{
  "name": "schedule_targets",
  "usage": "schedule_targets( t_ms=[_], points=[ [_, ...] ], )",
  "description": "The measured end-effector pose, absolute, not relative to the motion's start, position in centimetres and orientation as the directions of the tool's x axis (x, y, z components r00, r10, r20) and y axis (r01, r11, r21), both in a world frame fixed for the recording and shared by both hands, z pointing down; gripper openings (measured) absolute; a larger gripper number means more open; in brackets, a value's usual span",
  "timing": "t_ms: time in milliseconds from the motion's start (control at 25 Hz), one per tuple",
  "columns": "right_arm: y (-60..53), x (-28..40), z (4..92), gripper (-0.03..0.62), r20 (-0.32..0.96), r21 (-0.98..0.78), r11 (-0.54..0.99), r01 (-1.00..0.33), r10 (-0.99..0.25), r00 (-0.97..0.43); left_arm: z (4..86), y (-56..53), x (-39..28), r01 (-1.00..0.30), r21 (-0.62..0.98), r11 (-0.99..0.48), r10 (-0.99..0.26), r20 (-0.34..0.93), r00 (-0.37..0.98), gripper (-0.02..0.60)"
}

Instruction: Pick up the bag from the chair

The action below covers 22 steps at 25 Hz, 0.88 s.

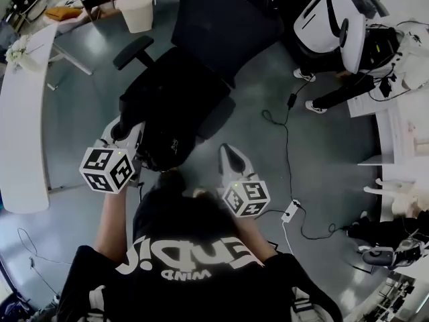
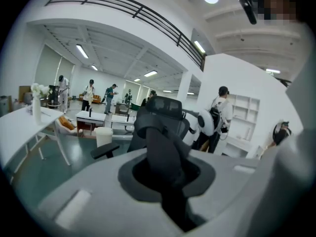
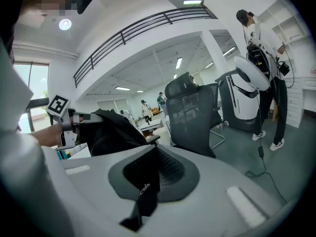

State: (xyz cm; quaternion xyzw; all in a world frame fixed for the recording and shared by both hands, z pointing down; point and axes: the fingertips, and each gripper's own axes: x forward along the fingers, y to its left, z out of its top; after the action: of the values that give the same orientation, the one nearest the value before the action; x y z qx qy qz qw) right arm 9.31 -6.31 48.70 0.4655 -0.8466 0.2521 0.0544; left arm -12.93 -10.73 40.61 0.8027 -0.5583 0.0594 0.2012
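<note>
In the head view the black bag (image 1: 175, 109) lies over the seat of the black office chair (image 1: 224, 22), between my two grippers; whether it rests on the seat I cannot tell. My left gripper (image 1: 127, 134) is at the bag's left side. In its own view that left gripper (image 2: 168, 181) is shut on a black strap (image 2: 163, 152). My right gripper (image 1: 229, 154) is to the bag's right, and up close the right gripper (image 3: 148, 181) is shut on a printed black strap (image 3: 146, 194). From the right gripper the bag (image 3: 108, 132) shows left of the chair (image 3: 192, 115).
A white bin (image 1: 137, 11) stands behind the chair and a long white desk (image 1: 23, 113) runs along the left. A white robot (image 1: 332, 19) and a person (image 3: 261, 58) stand at the right. Cables (image 1: 288, 146) and a power strip (image 1: 290, 211) lie on the floor.
</note>
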Motion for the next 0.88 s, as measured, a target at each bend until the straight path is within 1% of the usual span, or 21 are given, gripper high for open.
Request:
schedule_targets(
  t_ms=[280, 480, 640, 880],
  points=[
    [-1.1, 11.8, 48.8, 0.002, 0.315, -0.374, 0.541, -0.753, -0.69, -0.652, 41.0, -2.7, -11.4, -0.946, 0.284, -0.159, -0.909, 0.331, 0.252, 0.052],
    [2.3, 13.3, 49.0, 0.002, 0.311, -0.393, 0.58, -0.714, -0.646, -0.697, 41.0, 2.4, -9.7, -0.952, 0.291, -0.095, -0.917, 0.346, 0.197, 0.052],
    [4.8, 14.7, 48.8, 0.002, 0.303, -0.407, 0.595, -0.693, -0.628, -0.717, 40.7, 6.5, -8.4, -0.953, 0.297, -0.061, -0.916, 0.363, 0.172, 0.052],
    [5.8, 15.5, 48.5, 0.002, 0.297, -0.431, 0.575, -0.695, -0.637, -0.711, 40.7, 9.8, -7.5, -0.95, 0.309, -0.047, -0.903, 0.393, 0.173, 0.052]
  ],
)
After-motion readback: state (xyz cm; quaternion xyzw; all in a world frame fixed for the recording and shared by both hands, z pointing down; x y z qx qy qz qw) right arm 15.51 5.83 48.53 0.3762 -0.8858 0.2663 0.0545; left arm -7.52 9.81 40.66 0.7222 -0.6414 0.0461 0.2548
